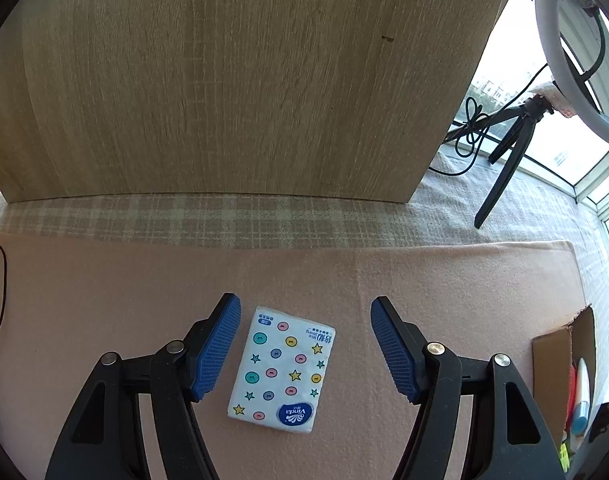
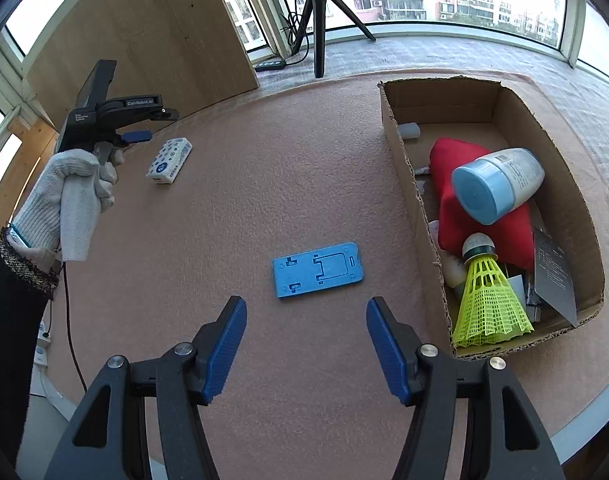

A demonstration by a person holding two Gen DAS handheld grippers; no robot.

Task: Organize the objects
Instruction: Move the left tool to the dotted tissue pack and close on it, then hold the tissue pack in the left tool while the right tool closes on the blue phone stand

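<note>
Between my left gripper's spread blue pads lies the flat white tissue packet printed with coloured dots and stars; neither pad touches it, and it rests on the pink felt mat. A blue "Vinda" oval sits at its near end, with small print at the far end that I cannot read. From my right gripper, whose fingers also stand wide apart and hold nothing, the same packet sits at ten o'clock, under the left tool, whose black body reads "GenRobot.AI", held in a white knit-gloved hand.

At twelve o'clock, just ahead of my right pads, lies a flat blue plastic phone stand. At two o'clock the open cardboard box already holds a blue-capped white bottle, a red pouch and a yellow-green plastic shuttlecock.

I judge the step to be picking up the packet: my left pads must lower and close across its width, then carry it to the box.
</note>
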